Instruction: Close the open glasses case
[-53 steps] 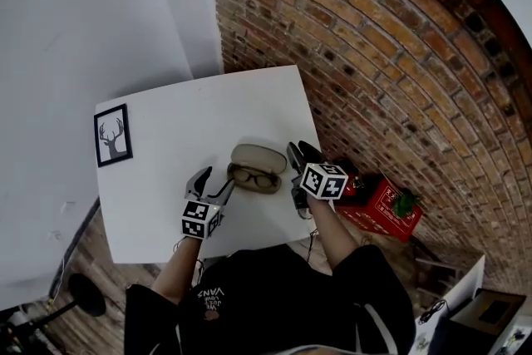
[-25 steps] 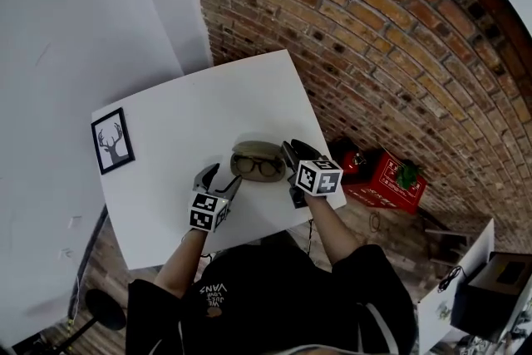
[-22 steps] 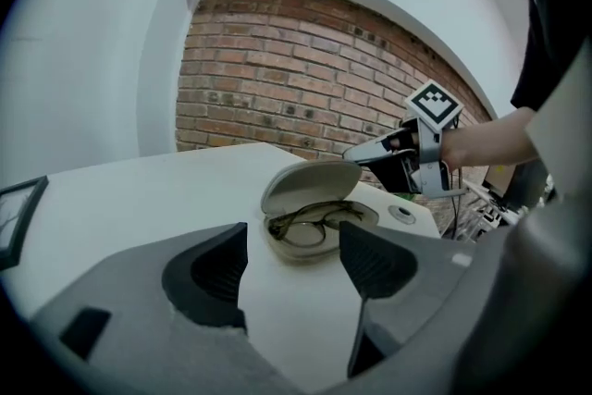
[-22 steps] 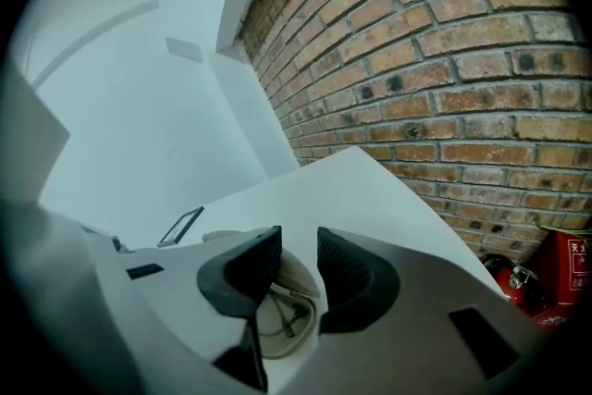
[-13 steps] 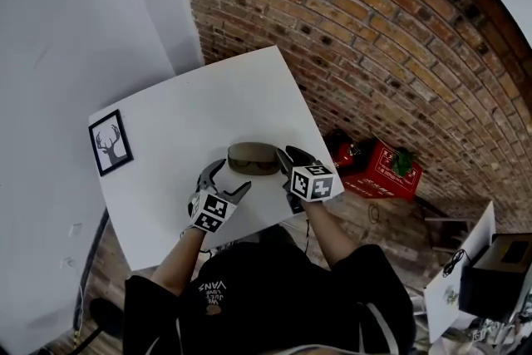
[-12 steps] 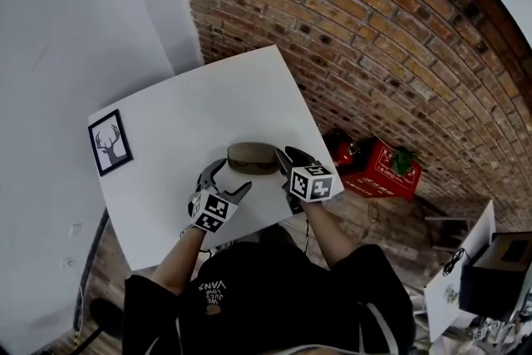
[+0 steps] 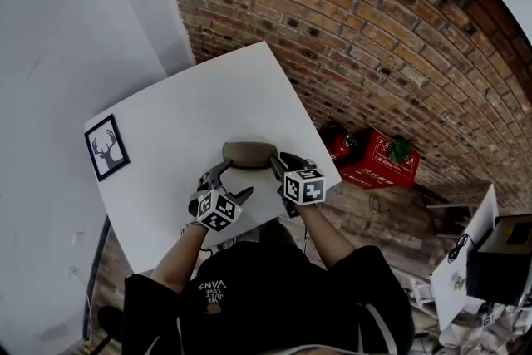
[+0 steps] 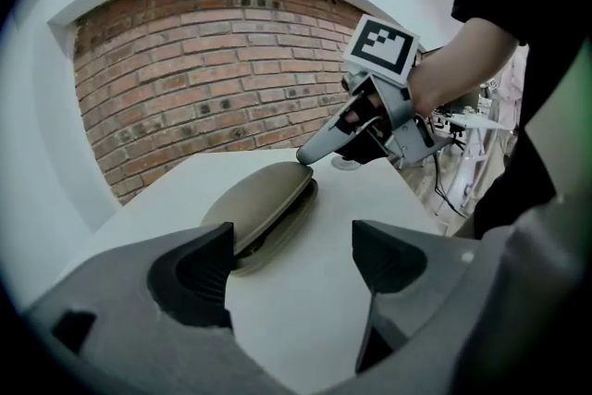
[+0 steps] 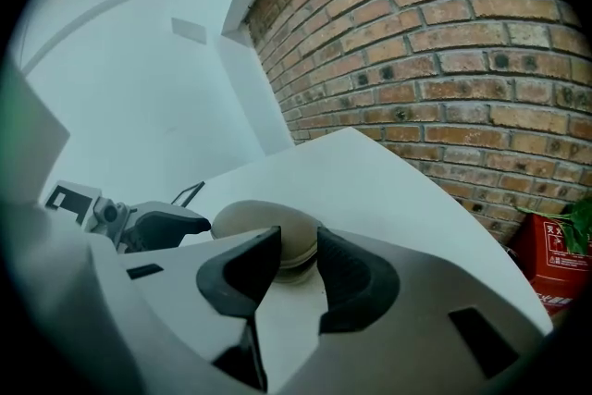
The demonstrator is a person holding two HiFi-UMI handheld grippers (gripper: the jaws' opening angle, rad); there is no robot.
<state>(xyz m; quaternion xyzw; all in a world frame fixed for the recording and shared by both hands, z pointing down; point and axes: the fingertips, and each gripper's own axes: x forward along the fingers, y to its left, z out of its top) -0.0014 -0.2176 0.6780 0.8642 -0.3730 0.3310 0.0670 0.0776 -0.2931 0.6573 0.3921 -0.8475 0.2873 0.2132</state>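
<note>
The beige glasses case (image 7: 248, 152) lies on the white table (image 7: 191, 112) near its front edge. Its lid is down, and the left gripper view shows a thin dark slit along the seam of the case (image 8: 259, 208). My left gripper (image 7: 229, 181) sits at the case's near left. Its jaws have just been opening and stand wide, with nothing between the left gripper (image 8: 291, 245) jaws. My right gripper (image 7: 278, 165) is at the case's right end, its tip against the lid edge. Seen from the right gripper (image 9: 298, 250), a narrow empty gap shows the case (image 9: 242, 219) beyond.
A framed deer picture (image 7: 106, 148) lies at the table's left edge. A brick wall runs behind the table. On the floor to the right stand a red box (image 7: 378, 158) and a small green plant (image 7: 401, 148).
The case stood open with glasses showing; its lid is now down. Both grippers have moved closer to it, and the left one has rolled and spread its jaws.
</note>
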